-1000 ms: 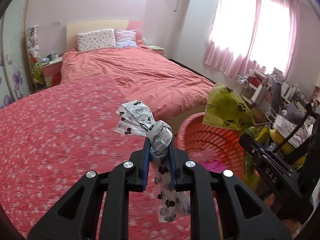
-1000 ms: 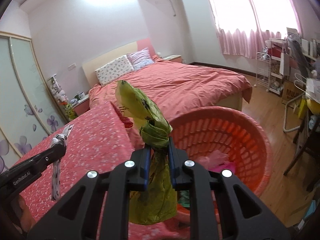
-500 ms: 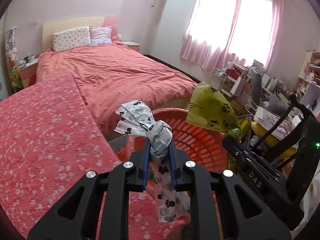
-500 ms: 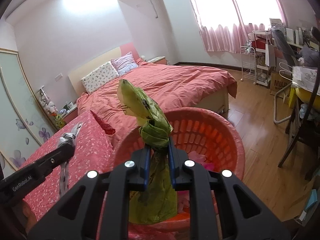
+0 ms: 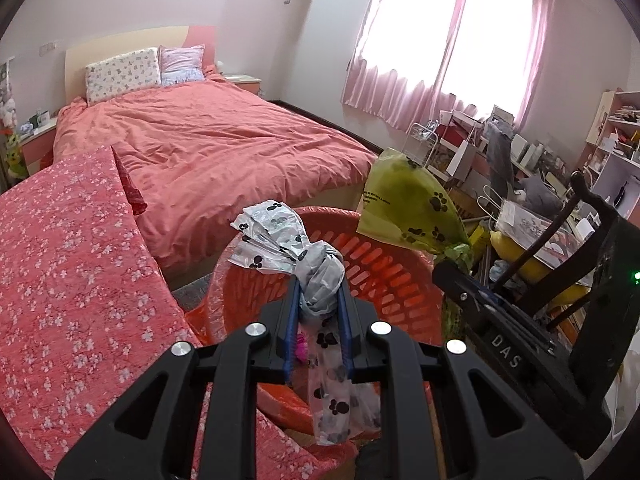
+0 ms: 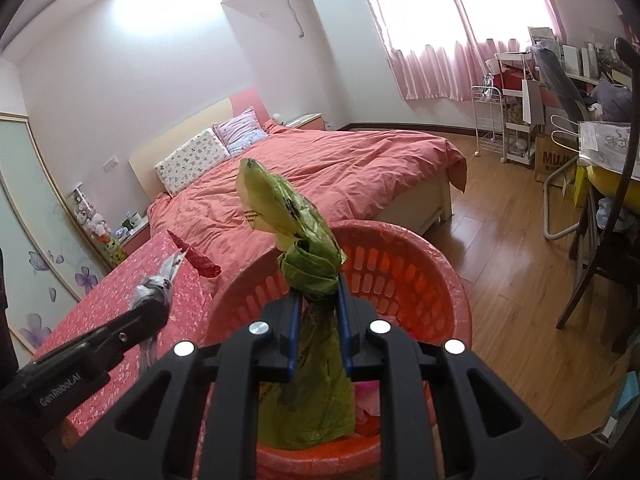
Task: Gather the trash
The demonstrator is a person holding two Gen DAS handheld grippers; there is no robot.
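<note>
trash bags are both hanging over the orange basket (image 6: 448, 280) at lower centre: left gripper (image 5: 318, 320) is pinching the grey paw-print bag (image 5: 320, 276); right gripper (image 6: 318, 320) is starting to open around the green bag (image 6: 308, 276). release is still pending.

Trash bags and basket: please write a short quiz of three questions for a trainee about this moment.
1. True or false: the left gripper holds the green bag.
2. Which container appears just behind the held bags in both wrist views? A. a blue bucket B. the orange basket C. a metal bin
3. What print is on the grey bag?

Key
1. False. The left gripper is shut on the grey bag. The green bag is between the pads of the right gripper, whose jaws are opening.
2. B.
3. Black paw prints.
</note>
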